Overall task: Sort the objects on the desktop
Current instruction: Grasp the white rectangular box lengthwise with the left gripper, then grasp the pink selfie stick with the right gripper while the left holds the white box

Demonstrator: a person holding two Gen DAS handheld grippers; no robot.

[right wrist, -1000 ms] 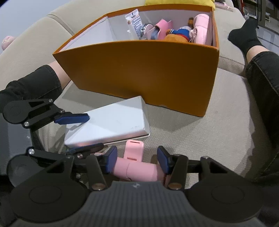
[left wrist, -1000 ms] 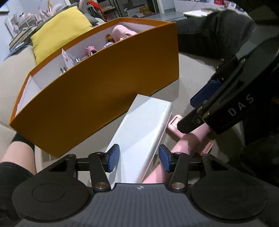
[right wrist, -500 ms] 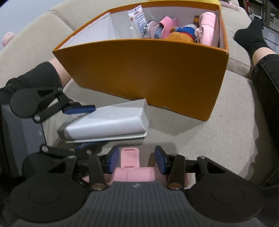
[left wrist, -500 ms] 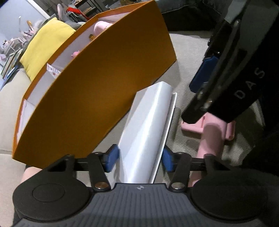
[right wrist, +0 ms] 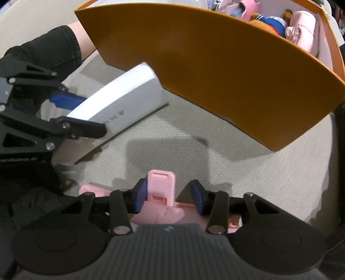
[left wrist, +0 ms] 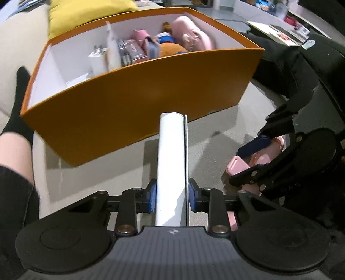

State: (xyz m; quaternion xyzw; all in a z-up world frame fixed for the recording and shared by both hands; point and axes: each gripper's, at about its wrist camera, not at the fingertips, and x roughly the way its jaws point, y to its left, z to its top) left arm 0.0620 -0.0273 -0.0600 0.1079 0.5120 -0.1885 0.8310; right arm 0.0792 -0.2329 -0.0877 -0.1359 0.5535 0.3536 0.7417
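A white flat box stands on its edge in front of the orange storage box. My left gripper is closing, and both blue pads press on the white box's faces. From the right wrist, the white box tilts up off the cushion in the left gripper. A pink plastic gadget lies between the pads of my right gripper. Its jaws are closing; the left pad touches the gadget and a gap remains at the right pad. The left wrist view shows the right gripper over the gadget.
The orange box holds a pink pouch, a plush toy and small packets. A leg in a black sock lies left of it, dark trousers to the right. A yellow cushion sits behind on the beige sofa.
The left gripper closed on the white box, turned it onto its edge and raised it. The right gripper narrowed around the pink gadget and shifted closer to the orange box.
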